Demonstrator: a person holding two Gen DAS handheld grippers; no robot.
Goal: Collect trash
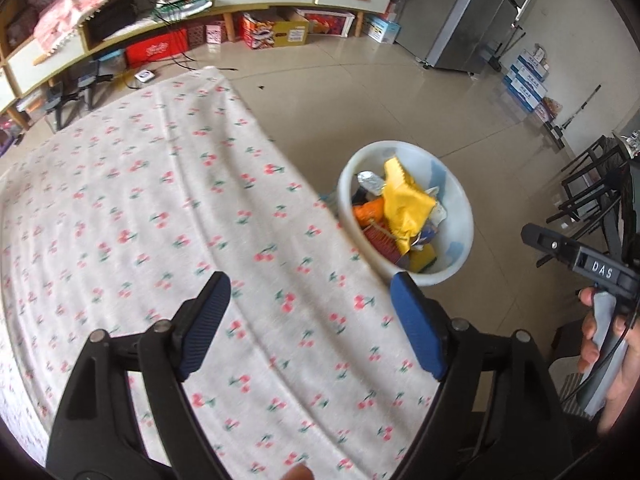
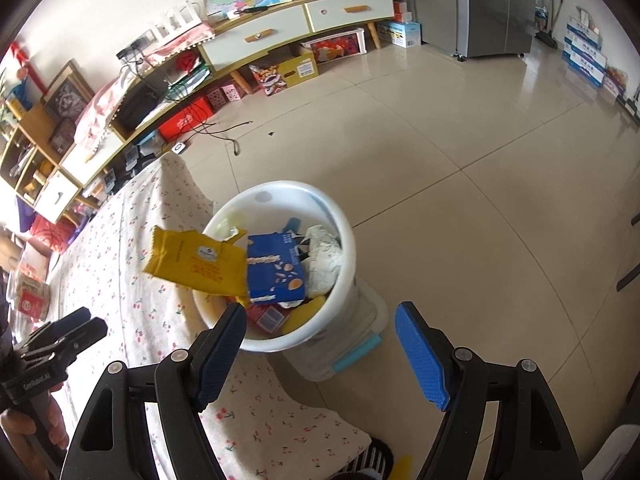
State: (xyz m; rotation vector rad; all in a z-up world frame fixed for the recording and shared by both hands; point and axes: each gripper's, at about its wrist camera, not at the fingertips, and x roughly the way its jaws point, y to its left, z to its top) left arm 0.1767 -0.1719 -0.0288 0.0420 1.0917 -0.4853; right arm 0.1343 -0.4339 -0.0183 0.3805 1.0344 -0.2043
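Observation:
A white bin (image 2: 344,240) stands on the floor beside the table and holds several wrappers. A yellow wrapper (image 2: 198,262) lies across the bin's left rim, next to a blue carton (image 2: 274,270). The bin also shows in the left wrist view (image 1: 460,216) with the yellow wrapper (image 1: 404,204) on top. My right gripper (image 2: 320,352) is open and empty, just in front of the bin. My left gripper (image 1: 310,324) is open and empty above the cherry-print tablecloth (image 1: 160,200).
A low TV cabinet (image 2: 260,32) with boxes under it runs along the far wall. A grey fridge (image 2: 496,4) stands at the back right, with stacked cartons (image 2: 584,52) beside it. Dark chairs (image 1: 592,192) stand at the right. Tiled floor (image 2: 480,160) surrounds the bin.

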